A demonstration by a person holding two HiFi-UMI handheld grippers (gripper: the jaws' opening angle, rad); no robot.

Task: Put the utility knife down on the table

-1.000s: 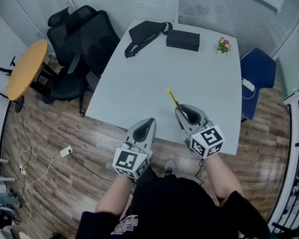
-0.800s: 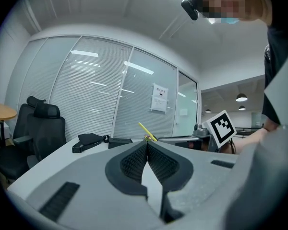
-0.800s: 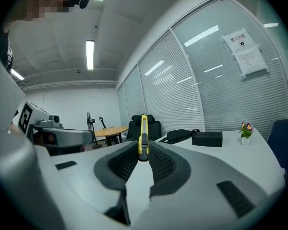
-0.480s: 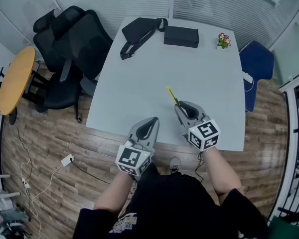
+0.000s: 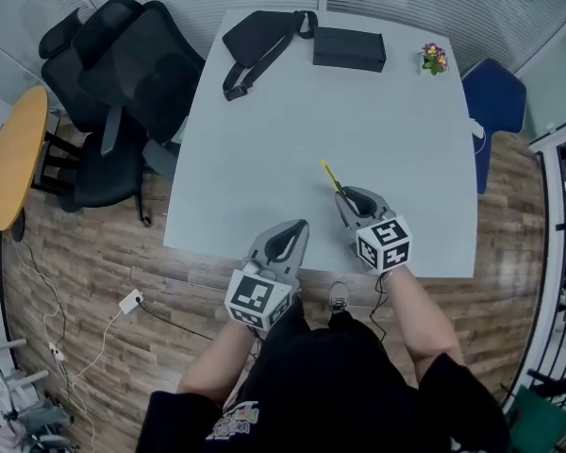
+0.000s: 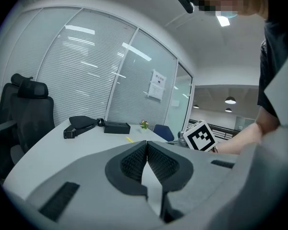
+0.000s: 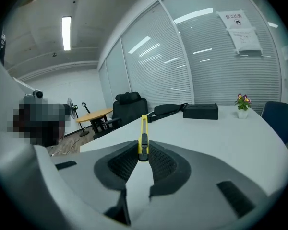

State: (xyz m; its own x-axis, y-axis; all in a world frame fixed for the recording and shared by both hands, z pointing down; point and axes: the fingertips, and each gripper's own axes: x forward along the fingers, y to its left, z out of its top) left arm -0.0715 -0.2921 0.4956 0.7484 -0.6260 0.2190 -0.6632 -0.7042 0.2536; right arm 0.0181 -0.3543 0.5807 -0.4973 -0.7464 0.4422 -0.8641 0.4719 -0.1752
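At the near edge of the table (image 5: 292,130), both grippers sit side by side with their marker cubes toward the person. The right gripper (image 5: 344,194) has its jaws closed on the utility knife (image 5: 330,176), pinching the rear end of the yellow body between the ribbed pads. In the right gripper view the utility knife (image 7: 143,135) stands edge-up in the centre of the right gripper (image 7: 143,158) and projects forward past the jaw tips. In the head view the knife extends from the jaw tips over the near right part of the tabletop, pointing toward the far side. Whether it touches the surface cannot be determined.

The left gripper (image 5: 297,226) is just beside the right one, over the table's near edge. In its own view the left gripper (image 6: 147,150) has its jaws pressed together with nothing between them.

On the far side of the table lie a black bag (image 5: 262,43), a black box (image 5: 349,48) and a small potted plant (image 5: 434,58), all well apart from the grippers.
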